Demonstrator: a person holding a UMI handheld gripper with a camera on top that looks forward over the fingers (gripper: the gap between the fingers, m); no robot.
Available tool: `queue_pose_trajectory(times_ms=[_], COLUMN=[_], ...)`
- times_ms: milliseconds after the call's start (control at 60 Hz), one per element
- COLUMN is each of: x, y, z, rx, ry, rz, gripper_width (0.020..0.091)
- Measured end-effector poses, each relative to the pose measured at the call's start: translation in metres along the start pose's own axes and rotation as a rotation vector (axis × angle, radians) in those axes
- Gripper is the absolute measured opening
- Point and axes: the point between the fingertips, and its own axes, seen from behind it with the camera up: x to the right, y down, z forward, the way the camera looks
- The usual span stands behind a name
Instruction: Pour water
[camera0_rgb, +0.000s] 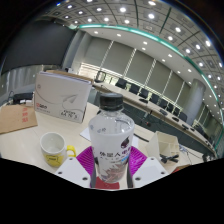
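Hand-held gripper (111, 163) clamped on a clear water bottle (111, 136), both magenta pads (87, 157) pressed against its sides. Bottle upright between the fingers, dark cap on, pink-and-white label around its lower half. Just left of the bottle, a white mug (56, 149) with a yellow handle, standing on the pale desk (25, 148). Behind the mug, left of the bottle, a large white box (62, 94), and beside that a brown cardboard box (17, 119). Right of the bottle, small cluttered items (167, 148) on the desk, too small to identify. Beyond, rows of desks and dark chairs (150, 97), curtained windows, ceiling spotlights.
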Motion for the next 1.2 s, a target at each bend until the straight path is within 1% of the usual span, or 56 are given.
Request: queue_pose_trajectory(times_ms=[67,133,350,383,417,467,500,517,583,617,633,650,667,717,750,767,833,933,1100,1200], x=[-0.008,-0.007,-0.004,-0.003,-0.002,-0.001,0.005,0.000,0.000,0.000,-0.001,-0.001,0.000,-0.002,-0.002,-0.001,0.001,0.007,-0.002,-0.017], y=[0.017,0.034,0.079,0.088,0.087,0.089,0.084,0.090,0.091,0.092,0.095,0.098,0.102,0.108,0.108,0.108,0.103,0.093,0.066,0.041], z=[0.010,0.012,0.027,0.028,0.028,0.026,0.012,0.024,0.025,0.024,0.024,0.024,0.022,0.019,0.016,0.014,0.000,-0.034,-0.125,-0.184], rx=[-0.008,-0.010,-0.046,-0.054,-0.023,-0.013,-0.007,-0.005,0.004,-0.006,-0.020,-0.038,-0.054,-0.094,-0.109,-0.117,-0.145,-0.198,-0.313,-0.322], ry=[-0.060,-0.084,-0.104,-0.108,-0.112,-0.116,-0.116,-0.115,-0.115,-0.114,-0.113,-0.112,-0.112,-0.106,-0.101,-0.098,-0.080,-0.023,0.065,0.097], rz=[0.087,0.140,0.266,0.282,0.300,0.316,0.332,0.339,0.347,0.343,0.341,0.339,0.338,0.341,0.351,0.358,0.382,0.381,0.409,0.412], gripper_width=[0.0420,0.0421,0.0424,0.0434,0.0435,0.0455,0.0480,0.0489,0.0540,0.0565,0.0590,0.0631,0.0688,0.0876,0.0838,0.0836,0.0870,0.0864,0.0867,0.0861])
